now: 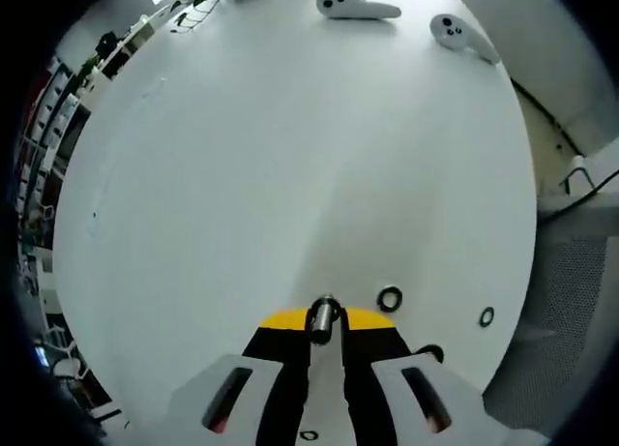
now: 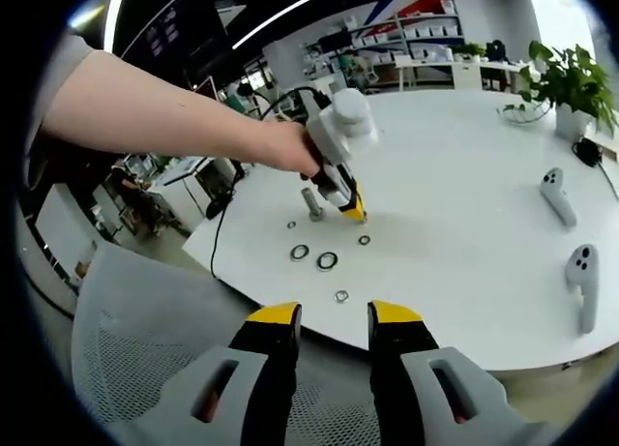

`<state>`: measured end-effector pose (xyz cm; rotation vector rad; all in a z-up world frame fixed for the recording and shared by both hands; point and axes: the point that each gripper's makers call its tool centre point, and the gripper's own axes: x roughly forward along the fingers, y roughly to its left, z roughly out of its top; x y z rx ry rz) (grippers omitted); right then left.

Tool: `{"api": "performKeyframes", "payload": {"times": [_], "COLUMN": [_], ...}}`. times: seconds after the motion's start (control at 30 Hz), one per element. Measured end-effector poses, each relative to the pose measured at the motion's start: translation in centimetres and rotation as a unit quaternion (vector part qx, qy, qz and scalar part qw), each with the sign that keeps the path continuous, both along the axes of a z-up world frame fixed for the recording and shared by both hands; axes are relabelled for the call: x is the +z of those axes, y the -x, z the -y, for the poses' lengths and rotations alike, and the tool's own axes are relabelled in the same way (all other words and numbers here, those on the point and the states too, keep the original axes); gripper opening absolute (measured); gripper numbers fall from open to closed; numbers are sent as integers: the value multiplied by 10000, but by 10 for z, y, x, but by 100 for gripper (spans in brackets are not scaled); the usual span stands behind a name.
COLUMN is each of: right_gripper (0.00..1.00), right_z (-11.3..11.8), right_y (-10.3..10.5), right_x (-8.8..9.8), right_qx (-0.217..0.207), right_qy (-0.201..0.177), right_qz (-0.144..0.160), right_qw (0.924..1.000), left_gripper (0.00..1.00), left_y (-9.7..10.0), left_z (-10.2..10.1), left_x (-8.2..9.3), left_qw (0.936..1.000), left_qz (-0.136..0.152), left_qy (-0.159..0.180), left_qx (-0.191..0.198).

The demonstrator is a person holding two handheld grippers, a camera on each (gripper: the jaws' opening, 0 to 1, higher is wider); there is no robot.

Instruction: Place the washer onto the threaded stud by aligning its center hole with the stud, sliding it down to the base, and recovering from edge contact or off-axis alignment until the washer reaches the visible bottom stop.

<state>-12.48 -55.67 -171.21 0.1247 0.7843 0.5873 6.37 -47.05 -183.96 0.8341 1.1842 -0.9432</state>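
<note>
The threaded stud (image 1: 324, 320) stands upright on the white table (image 1: 290, 175), and my left gripper (image 1: 326, 322) is shut on it between its yellow tips. The right gripper view shows that same gripper (image 2: 350, 206), held by a hand, beside the stud (image 2: 312, 204). Several loose washers lie around it: one just right of the tips (image 1: 390, 298), one farther right (image 1: 486, 316), and a pair side by side (image 2: 300, 252) (image 2: 327, 261). Another washer (image 2: 341, 296) lies closest to my right gripper (image 2: 334, 315), which hovers open and empty off the table's near edge.
Two white hand controllers (image 1: 356, 3) (image 1: 462, 32) lie at the far side of the table, and appear again on the right (image 2: 556, 194) (image 2: 580, 272). A potted plant (image 2: 571, 78) stands at the table's corner. A grey mesh chair (image 2: 145, 330) sits beside the near edge.
</note>
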Motion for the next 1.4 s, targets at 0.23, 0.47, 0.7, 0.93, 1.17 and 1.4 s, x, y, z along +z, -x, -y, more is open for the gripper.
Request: {"api": "performKeyframes", "payload": {"times": [0.23,0.47,0.7,0.93,1.17,1.4], "right_gripper": [30,30,29,29,29,29], "right_z": [0,-1,-3,-4,-7,-6], "right_y": [0,0,0,0,2,2], "right_x": [-1,0,1,2,1,1], "right_qx": [12,37,101,118,215,202], "right_qy": [12,14,14,-7,9,32], "right_qz": [-10,8,30,48,26,29], "right_qw": [10000,10000,9999,9999,9998,9998], "left_gripper": [9,14,17,17,17,17], "left_y": [3,3,7,10,25,50], "left_z": [-2,-1,-2,-7,-29,-80], "left_x": [-4,-5,10,31,52,53], "left_qw": [9995,9986,9969,9926,9856,9784], "left_qz": [-110,7,215,471,663,706], "left_qy": [94,294,422,680,943,962], "left_qx": [279,434,620,886,1240,1688]}}
